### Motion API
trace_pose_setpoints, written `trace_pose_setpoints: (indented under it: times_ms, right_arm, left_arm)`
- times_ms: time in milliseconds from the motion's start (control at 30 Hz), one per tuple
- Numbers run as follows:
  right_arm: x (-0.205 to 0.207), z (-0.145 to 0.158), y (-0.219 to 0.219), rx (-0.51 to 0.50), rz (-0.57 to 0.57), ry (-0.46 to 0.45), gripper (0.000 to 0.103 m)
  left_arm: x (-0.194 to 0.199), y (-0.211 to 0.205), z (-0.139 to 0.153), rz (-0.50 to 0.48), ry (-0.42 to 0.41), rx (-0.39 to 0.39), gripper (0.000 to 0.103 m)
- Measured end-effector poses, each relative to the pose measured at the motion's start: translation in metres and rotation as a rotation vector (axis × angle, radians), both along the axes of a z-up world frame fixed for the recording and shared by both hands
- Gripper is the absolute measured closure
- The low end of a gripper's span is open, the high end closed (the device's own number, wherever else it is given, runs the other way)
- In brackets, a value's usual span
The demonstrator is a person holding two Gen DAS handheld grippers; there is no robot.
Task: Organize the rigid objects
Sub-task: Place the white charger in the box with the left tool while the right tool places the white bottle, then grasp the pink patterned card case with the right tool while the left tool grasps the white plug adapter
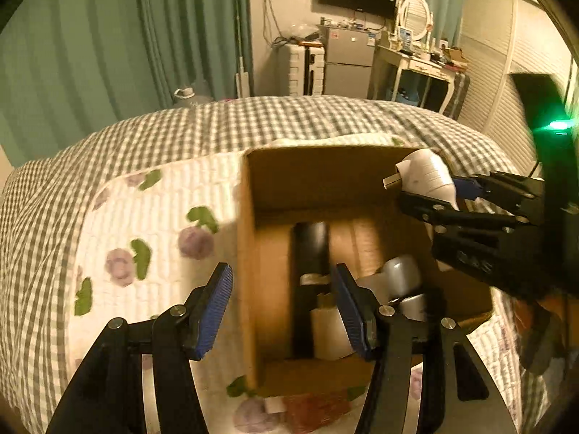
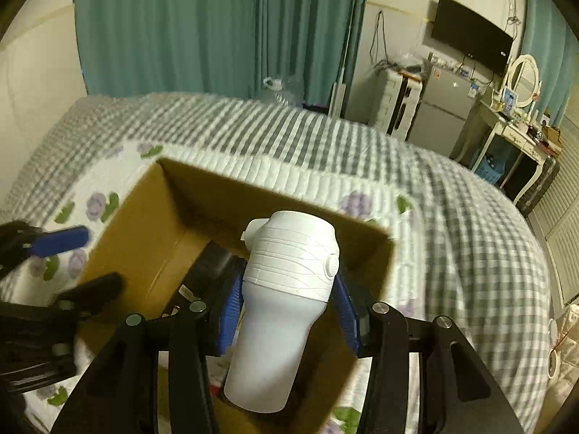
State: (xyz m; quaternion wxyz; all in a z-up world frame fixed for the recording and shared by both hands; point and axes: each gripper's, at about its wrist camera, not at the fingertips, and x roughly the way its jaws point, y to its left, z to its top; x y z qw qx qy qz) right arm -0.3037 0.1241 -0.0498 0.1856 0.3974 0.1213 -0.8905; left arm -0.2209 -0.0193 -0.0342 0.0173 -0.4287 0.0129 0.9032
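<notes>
An open cardboard box [image 1: 249,253] stands on the bed, also in the right wrist view [image 2: 144,224]. Inside lie a long black object [image 1: 309,249], a white bottle [image 1: 327,329] and a silver object [image 1: 401,278]. My right gripper [image 2: 287,307] is shut on a white lidded cup [image 2: 289,271] and holds it over the box; it shows at the right of the left wrist view [image 1: 427,177]. My left gripper [image 1: 282,311] is open and empty, straddling the box's left wall. It shows at the left of the right wrist view [image 2: 61,253].
The bed has a white floral quilt [image 1: 152,224] over a grey checked cover [image 1: 253,119]. A red packet [image 1: 315,410] lies on the quilt in front of the box. Green curtains, a small fridge [image 1: 349,61] and a dressing table [image 1: 416,65] stand beyond the bed.
</notes>
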Motion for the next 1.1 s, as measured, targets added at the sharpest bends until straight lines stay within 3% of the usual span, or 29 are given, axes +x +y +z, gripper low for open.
trace_pose_setpoints:
  times_ms: [233, 267, 300, 333, 400, 433, 467, 800, 833, 967, 1100]
  right_arm:
    - [-0.023, -0.027, -0.013, -0.002, -0.069, -0.028, 0.054]
    - [-0.024, -0.028, -0.012, -0.008, -0.076, -0.033, 0.038]
    - [-0.024, -0.027, -0.010, -0.022, -0.082, -0.041, 0.029]
    - [-0.023, -0.025, -0.007, -0.045, -0.089, -0.042, 0.029]
    - [-0.017, -0.020, -0.003, -0.053, -0.089, -0.046, 0.029]
    - [-0.012, -0.016, -0.002, -0.047, -0.090, -0.040, 0.029]
    - [-0.005, -0.010, -0.001, -0.038, -0.091, -0.032, 0.029]
    - [0.107, 0.042, 0.003, 0.035, -0.066, -0.012, 0.023]
    - [0.118, 0.042, -0.002, 0.041, -0.054, -0.016, 0.023]
    - [0.159, 0.023, -0.026, 0.061, -0.010, -0.044, 0.023]
    - [0.178, -0.018, -0.053, -0.015, 0.001, -0.094, 0.023]
  left_arm:
    - [0.013, -0.027, -0.016, 0.028, -0.019, 0.014, 0.044]
    - [0.015, -0.030, -0.018, 0.028, -0.021, 0.023, 0.044]
    - [0.017, -0.033, -0.019, 0.028, -0.026, 0.028, 0.044]
    - [0.019, -0.035, -0.020, 0.029, -0.027, 0.026, 0.044]
    - [0.025, -0.037, -0.018, 0.032, -0.025, 0.014, 0.037]
    - [0.030, -0.039, -0.015, 0.037, -0.019, 0.006, 0.026]
    - [0.034, -0.041, -0.013, 0.041, -0.013, 0.001, 0.018]
    - [0.101, -0.062, 0.020, 0.067, 0.028, 0.020, 0.011]
    - [0.109, -0.065, 0.021, 0.072, 0.031, 0.021, 0.007]
    - [0.129, -0.073, 0.014, 0.086, 0.040, 0.039, 0.003]
    - [0.130, -0.081, -0.008, 0.104, 0.019, 0.029, 0.003]
